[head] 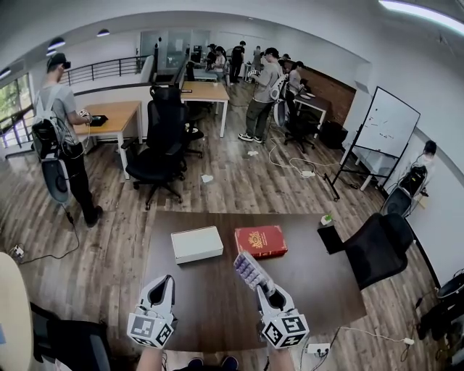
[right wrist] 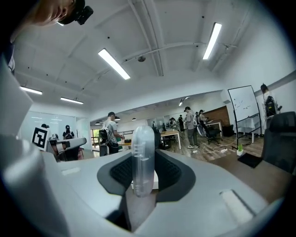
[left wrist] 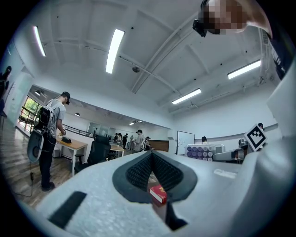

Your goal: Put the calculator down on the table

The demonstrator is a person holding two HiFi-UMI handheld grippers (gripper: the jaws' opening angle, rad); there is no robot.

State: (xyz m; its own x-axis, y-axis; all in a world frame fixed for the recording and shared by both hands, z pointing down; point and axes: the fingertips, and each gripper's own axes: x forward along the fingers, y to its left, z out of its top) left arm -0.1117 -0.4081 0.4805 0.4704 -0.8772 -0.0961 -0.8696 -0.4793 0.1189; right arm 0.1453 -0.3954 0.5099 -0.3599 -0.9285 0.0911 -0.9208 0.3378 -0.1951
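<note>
R hand-held gripper (head: 262,288) clamping calculator (head: 250,269) over table (head: 217,297), L hand-held gripper (head: 167,280) jaws together, empty

Open office: desks (head: 206,90), swivel chairs (head: 161,148), whiteboard (head: 389,122).

The left gripper (head: 164,282) and the right gripper (head: 265,291) are each formed as a pale grey, rounded shell tapering to 2 jaws. The jaws are lined with black ribbed pads (left wrist: 138,172). A cube (head: 151,330) printed with black-and-white square markers is fitted at each rear. A flat black rectangle (left wrist: 67,209) is set into the left shell. A dark camera (right wrist: 78,14) is worn on the head.
</note>
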